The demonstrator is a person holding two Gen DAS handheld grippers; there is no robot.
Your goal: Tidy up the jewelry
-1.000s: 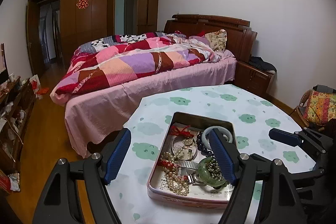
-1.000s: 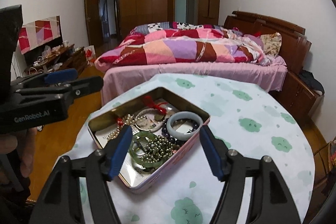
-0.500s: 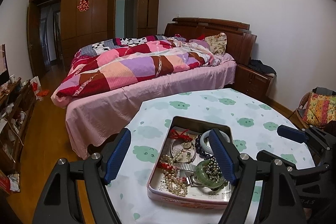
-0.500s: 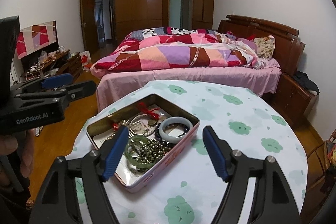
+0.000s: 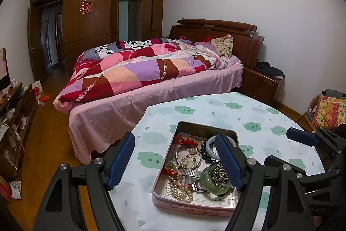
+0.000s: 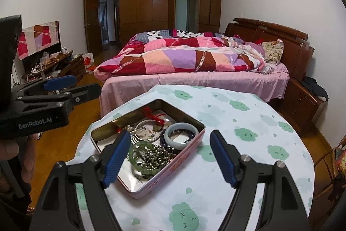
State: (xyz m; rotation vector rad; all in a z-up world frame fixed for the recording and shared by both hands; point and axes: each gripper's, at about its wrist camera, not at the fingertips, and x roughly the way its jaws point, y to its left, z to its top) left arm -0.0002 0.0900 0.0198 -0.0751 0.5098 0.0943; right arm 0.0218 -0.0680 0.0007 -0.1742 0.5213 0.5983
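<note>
Jewelry tin sat on table, beneath and ahead of both grippers; left gripper fingers apart, right gripper fingers apart, both empty.

A pink tin of jewelry sat on the cloud-print worktop, holding a pale bangle, a green bangle and metal beads. The right gripper hovered above the tin's near end, jaws spread wide and gripping nothing. The left gripper stood left of the tin.
</note>
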